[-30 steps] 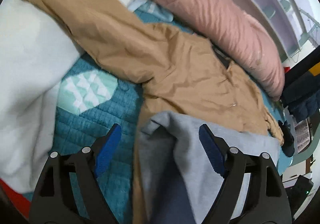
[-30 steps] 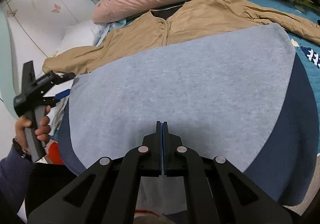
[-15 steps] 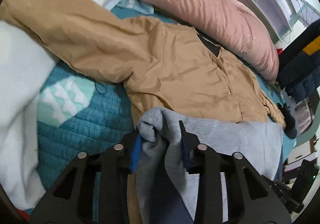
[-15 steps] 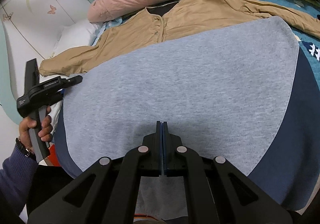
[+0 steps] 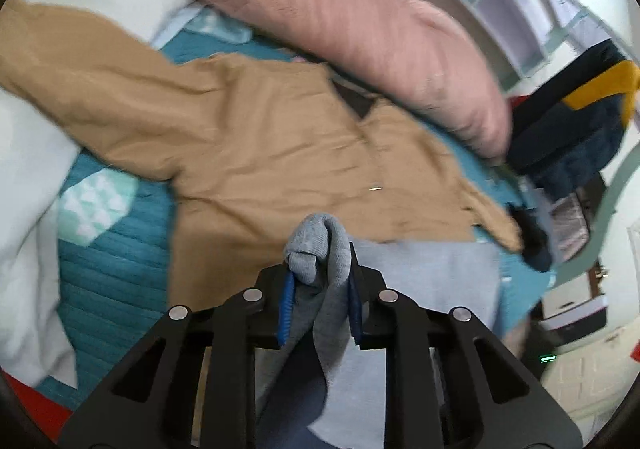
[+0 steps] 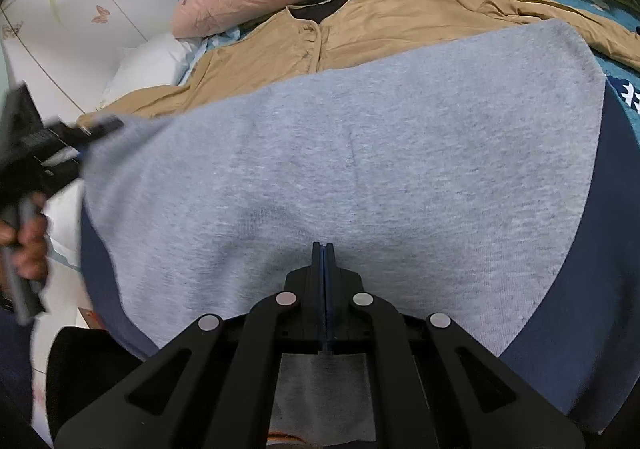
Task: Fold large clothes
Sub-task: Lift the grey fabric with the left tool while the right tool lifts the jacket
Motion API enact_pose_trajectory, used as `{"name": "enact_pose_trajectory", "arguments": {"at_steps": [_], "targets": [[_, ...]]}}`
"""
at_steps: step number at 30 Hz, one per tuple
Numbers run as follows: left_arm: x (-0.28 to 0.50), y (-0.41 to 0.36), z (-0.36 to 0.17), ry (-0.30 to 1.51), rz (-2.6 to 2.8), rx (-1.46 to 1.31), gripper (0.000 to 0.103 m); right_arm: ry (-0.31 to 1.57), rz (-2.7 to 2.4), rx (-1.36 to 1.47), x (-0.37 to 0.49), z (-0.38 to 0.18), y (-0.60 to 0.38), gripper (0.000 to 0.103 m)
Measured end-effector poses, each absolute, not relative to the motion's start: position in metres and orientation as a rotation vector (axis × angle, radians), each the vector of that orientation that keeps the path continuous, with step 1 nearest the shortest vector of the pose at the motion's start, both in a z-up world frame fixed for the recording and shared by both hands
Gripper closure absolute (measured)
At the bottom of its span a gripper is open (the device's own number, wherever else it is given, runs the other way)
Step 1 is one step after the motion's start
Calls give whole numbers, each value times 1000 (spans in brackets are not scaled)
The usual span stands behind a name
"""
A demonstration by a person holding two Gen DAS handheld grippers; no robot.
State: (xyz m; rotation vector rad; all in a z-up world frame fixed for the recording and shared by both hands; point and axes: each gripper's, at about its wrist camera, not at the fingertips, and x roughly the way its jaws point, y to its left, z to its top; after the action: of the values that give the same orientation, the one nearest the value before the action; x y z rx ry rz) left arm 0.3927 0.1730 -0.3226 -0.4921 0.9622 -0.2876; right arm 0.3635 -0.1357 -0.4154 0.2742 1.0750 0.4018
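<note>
A grey garment (image 6: 360, 149) with navy side bands (image 6: 580, 289) is spread across the bed over a tan shirt (image 6: 400, 21). My left gripper (image 5: 320, 273) has a bunched grey corner (image 5: 316, 245) between its blue pads. Its jaws are still closing, and the pads press the cloth and hold it raised. In the right wrist view the left gripper (image 6: 100, 127) pulls that corner at the left, held by a hand (image 6: 28, 245). My right gripper (image 6: 324, 249) is shut at the near edge, with grey cloth passing under its jaws.
The tan shirt (image 5: 260, 137) lies on a teal quilt (image 5: 108, 249). A pink pillow (image 5: 360, 21) runs along the far side. White bedding (image 5: 24, 209) is heaped on the left, and dark clothes (image 5: 568, 121) are stacked at the right.
The left gripper went from wide open to closed on the grey corner, then lifted it up. The right gripper stayed shut and in place.
</note>
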Motion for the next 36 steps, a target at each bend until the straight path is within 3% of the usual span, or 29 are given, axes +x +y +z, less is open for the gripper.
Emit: {"name": "enact_pose_trajectory", "arguments": {"at_steps": [7, 11, 16, 22, 36], "targets": [[403, 110, -275, 945, -429, -519, 83, 1059, 418, 320, 359, -404, -144, 102], [409, 84, -264, 955, -453, -510, 83, 993, 512, 389, 346, -387, -141, 102], [418, 46, -258, 1003, -471, -518, 83, 1083, 517, 469, 354, -426, -136, 103], [438, -37, -246, 1038, -481, -441, 83, 1037, 490, 606, 341, -403, -176, 101], [487, -188, -327, 1131, -459, -404, 83, 983, 202, 541, 294, -368, -311, 101]]}}
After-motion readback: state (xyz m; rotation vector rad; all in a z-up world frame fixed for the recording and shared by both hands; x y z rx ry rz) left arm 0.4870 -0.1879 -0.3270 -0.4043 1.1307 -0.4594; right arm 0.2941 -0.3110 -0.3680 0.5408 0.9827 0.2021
